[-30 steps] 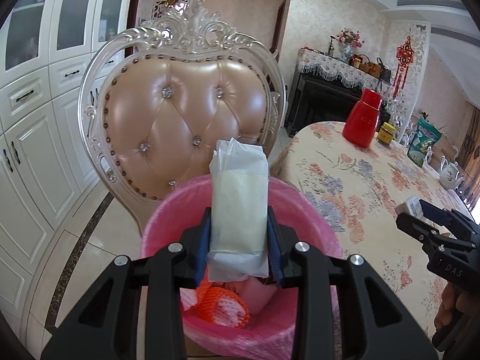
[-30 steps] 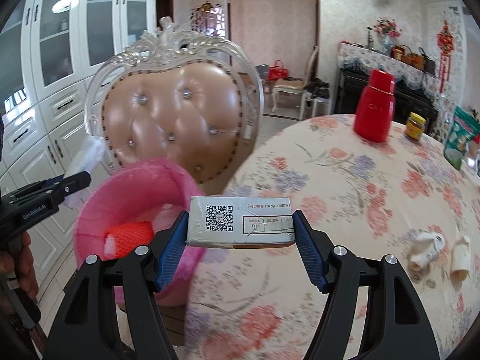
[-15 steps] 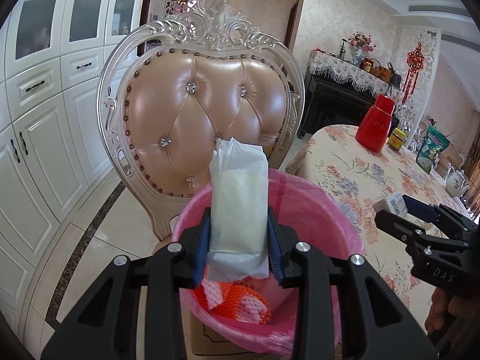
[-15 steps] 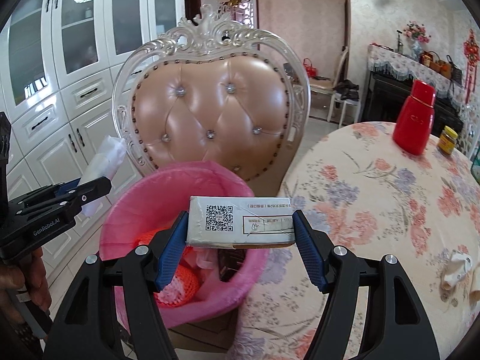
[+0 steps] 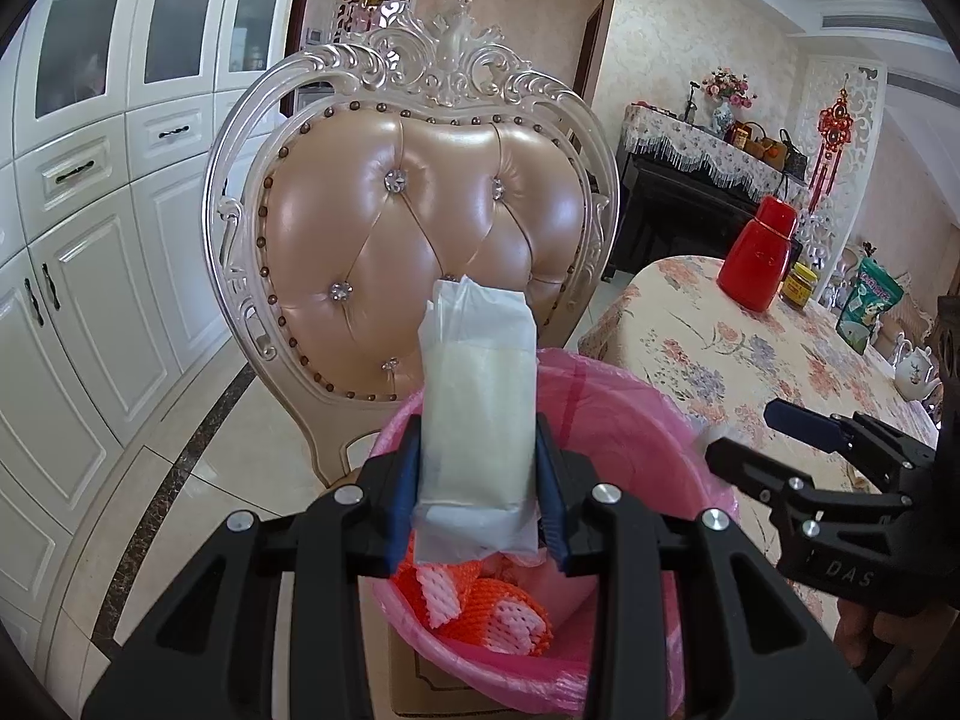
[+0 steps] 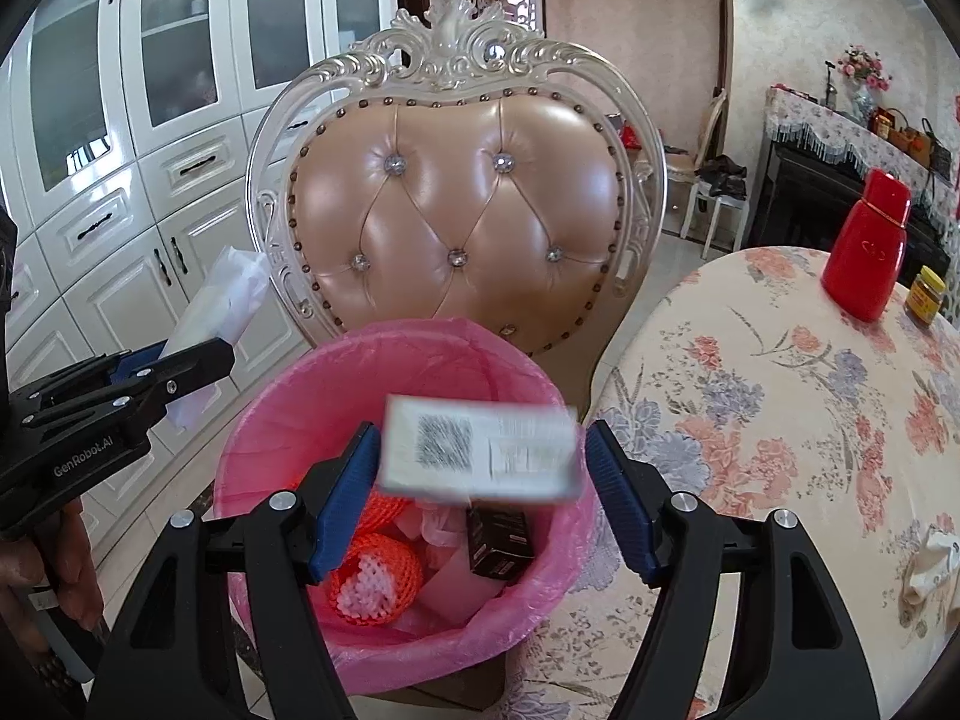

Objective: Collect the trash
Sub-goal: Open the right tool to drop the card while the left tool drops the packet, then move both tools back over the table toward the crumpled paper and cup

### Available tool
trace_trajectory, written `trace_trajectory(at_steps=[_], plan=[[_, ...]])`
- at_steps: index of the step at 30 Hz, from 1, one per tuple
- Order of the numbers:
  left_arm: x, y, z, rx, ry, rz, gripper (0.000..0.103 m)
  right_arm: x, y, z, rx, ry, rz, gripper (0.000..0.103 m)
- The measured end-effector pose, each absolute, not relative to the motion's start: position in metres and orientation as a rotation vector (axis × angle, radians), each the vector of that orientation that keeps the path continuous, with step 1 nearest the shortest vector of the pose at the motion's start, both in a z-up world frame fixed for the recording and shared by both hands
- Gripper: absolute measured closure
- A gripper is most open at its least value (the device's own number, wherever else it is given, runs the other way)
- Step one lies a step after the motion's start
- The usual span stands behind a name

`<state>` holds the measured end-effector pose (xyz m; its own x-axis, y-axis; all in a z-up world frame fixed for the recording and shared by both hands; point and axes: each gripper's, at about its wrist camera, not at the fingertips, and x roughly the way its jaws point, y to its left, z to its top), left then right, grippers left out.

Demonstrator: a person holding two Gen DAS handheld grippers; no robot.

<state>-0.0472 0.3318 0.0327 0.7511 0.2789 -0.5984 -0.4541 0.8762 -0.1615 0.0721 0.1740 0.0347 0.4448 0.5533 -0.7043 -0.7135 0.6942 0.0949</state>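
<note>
Beside the worktop (image 6: 780,396), your right gripper (image 6: 483,456), jaws just opened, drops the box (image 6: 480,450) binward (image 6: 384,360); left gripper (image 5: 477,474) clamps the packet (image 5: 477,408): release next.

Home dining rm: ornate tufted chair (image 5: 420,222), floral tablecloth (image 6: 780,396), white cabinets (image 5: 90,240), piano (image 5: 678,210).

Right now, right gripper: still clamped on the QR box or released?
Released. The right gripper has just been opening; gaps show either side of the blurred, tilted QR box above the pink bin.

Black gripper (image 6: 483,474) frames, blue-padded fingers (image 6: 345,480), silver screws, white "GenRobot.AI" lettering.
</note>
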Motion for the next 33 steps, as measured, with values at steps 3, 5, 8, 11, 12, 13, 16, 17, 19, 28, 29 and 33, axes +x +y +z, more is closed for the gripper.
trace_trajectory(at_steps=[3, 5, 8, 11, 12, 13, 16, 17, 19, 28, 29, 33], plan=[[-0.046, 0.332, 0.032, -0.311, 0.602, 0.407, 0.068, 0.074, 0.173, 0.033, -0.229, 0.784, 0.788, 0.028], [-0.043, 0.332, 0.031, -0.312, 0.606, 0.404, 0.067, 0.076, 0.170, 0.033, -0.227, 0.782, 0.775, 0.027], [-0.039, 0.329, 0.029, -0.316, 0.615, 0.387, 0.065, 0.081, 0.161, 0.033, -0.220, 0.781, 0.754, 0.027], [-0.032, 0.326, 0.027, -0.321, 0.627, 0.370, 0.057, 0.085, 0.147, 0.034, -0.213, 0.776, 0.727, 0.025], [-0.030, 0.324, 0.026, -0.322, 0.630, 0.367, 0.048, 0.086, 0.142, 0.035, -0.209, 0.774, 0.718, 0.025], [-0.027, 0.323, 0.025, -0.326, 0.633, 0.366, 0.046, 0.087, 0.138, 0.035, -0.206, 0.774, 0.710, 0.025], [-0.023, 0.318, 0.025, -0.326, 0.634, 0.358, 0.045, 0.091, 0.123, 0.036, -0.195, 0.771, 0.687, 0.024], [-0.021, 0.316, 0.026, -0.323, 0.635, 0.356, 0.045, 0.091, 0.118, 0.036, -0.192, 0.771, 0.681, 0.023], [-0.020, 0.311, 0.027, -0.319, 0.635, 0.351, 0.045, 0.093, 0.108, 0.037, -0.187, 0.768, 0.667, 0.023], [-0.006, 0.277, 0.034, -0.287, 0.630, 0.303, 0.045, 0.097, 0.054, 0.044, -0.155, 0.746, 0.600, 0.022], [-0.004, 0.273, 0.035, -0.284, 0.629, 0.298, 0.045, 0.097, 0.047, 0.045, -0.152, 0.744, 0.590, 0.022], [0.005, 0.253, 0.039, -0.265, 0.626, 0.267, 0.045, 0.100, 0.020, 0.048, -0.144, 0.735, 0.550, 0.022]])
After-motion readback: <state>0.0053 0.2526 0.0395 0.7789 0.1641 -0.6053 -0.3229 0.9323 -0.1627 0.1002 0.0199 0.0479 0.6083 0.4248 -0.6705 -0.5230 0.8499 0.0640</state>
